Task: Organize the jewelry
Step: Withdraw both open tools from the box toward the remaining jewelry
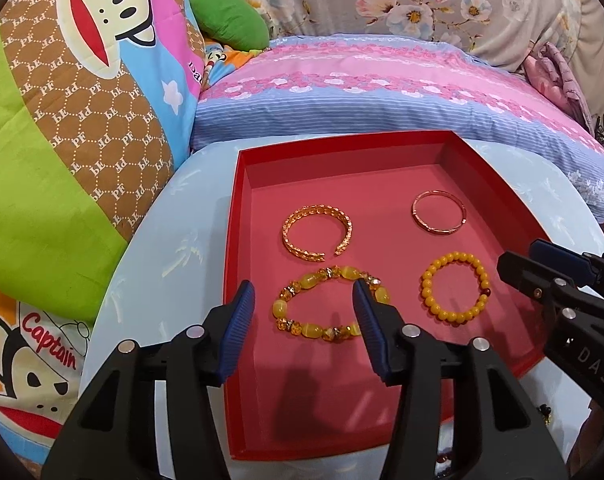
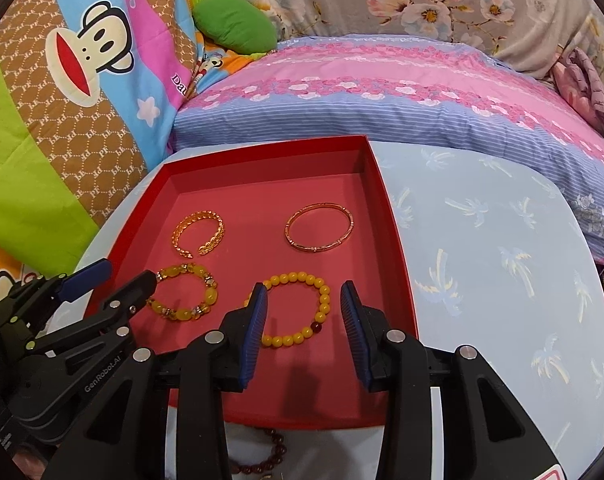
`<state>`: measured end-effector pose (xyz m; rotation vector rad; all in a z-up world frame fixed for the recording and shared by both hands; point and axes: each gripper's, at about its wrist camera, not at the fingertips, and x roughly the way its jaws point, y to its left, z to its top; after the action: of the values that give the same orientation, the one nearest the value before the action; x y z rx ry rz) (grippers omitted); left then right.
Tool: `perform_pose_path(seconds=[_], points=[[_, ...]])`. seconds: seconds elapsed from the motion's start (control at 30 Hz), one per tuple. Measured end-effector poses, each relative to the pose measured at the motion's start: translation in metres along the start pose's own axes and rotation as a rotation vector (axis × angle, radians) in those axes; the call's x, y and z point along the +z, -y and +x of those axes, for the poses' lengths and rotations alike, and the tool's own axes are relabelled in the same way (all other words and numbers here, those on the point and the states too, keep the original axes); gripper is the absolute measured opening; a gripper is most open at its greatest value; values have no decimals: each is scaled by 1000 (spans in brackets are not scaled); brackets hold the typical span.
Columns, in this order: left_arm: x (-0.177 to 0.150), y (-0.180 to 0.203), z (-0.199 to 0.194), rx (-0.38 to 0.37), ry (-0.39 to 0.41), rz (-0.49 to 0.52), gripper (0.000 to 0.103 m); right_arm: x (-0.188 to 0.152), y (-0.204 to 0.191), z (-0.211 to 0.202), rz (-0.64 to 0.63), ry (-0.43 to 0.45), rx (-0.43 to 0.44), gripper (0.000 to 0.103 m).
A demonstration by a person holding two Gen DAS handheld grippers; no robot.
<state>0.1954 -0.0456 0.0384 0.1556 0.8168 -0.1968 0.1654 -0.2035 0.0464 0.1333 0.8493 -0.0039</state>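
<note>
**Four bracelets laid in the red tray; a dark bead string still outside**

The red tray [image 1: 238, 184] serves as landmark. Inside it lie four pieces, well apart: an open gold cuff [image 1: 317, 232] at far left, a thin gold bangle [image 1: 439, 213] at far right, an amber bead bracelet [image 1: 330, 309] at near left, a yellow bead bracelet [image 1: 455, 288] at near right. A dark red bead string [image 2: 264, 456] lies on the surface [image 2: 501, 248] just outside the tray's near wall, so the task appears mostly done. The left tool [image 1: 303, 300] and right tool [image 2: 303, 300] are both wide and empty, over the tray's near half. The tray's far strip and the surface to its right offer room.
</note>
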Motion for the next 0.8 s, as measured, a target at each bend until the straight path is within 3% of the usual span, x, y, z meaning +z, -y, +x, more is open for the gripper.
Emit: perform_pose_path(seconds=[0.5,0.8], points=[[-20,6,-41,-24,21,-10,49,-23,1,-50,20,36,14,38],[-49,-4,-67,-54,18,-45,49,-50,12,-74,49,34,6,38]])
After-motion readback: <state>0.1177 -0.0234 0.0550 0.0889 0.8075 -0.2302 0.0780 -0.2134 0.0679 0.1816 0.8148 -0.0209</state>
